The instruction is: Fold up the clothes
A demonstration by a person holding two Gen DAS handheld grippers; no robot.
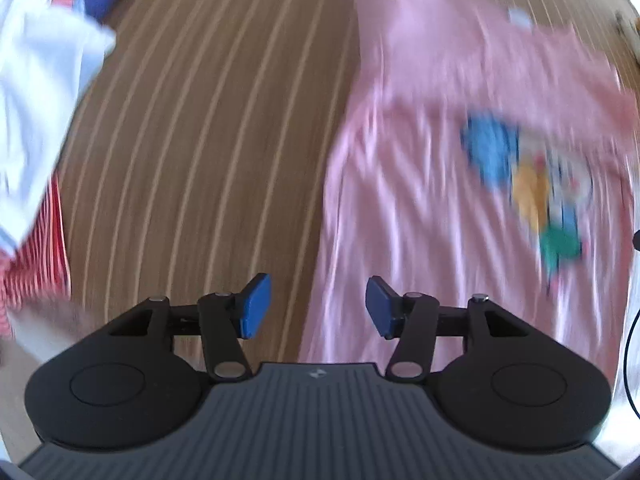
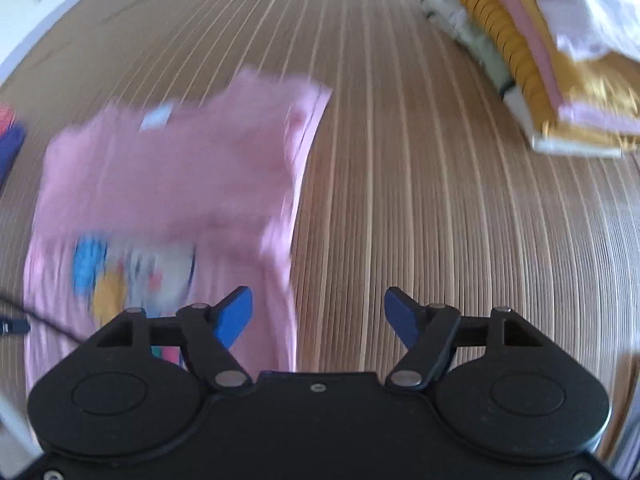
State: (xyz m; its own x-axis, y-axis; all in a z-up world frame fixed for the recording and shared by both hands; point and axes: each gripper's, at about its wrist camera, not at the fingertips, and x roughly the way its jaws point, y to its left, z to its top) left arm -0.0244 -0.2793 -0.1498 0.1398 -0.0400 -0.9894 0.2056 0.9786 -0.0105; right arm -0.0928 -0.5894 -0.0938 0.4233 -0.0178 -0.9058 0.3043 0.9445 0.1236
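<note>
A pink shirt (image 1: 440, 184) with a colourful print lies on the striped brown surface, its top part folded down over the print; it also shows in the right wrist view (image 2: 168, 184). My left gripper (image 1: 318, 306) is open and empty, over the shirt's left edge near its hem. My right gripper (image 2: 318, 318) is open and empty, over the shirt's right edge. Both views are blurred by motion.
A heap of white, red-striped and blue clothes (image 1: 36, 92) lies at the left. A stack of folded yellow, pink and white clothes (image 2: 552, 64) sits at the far right. A black cable (image 2: 40, 320) crosses the shirt's left side. The striped surface (image 2: 440, 200) spreads between them.
</note>
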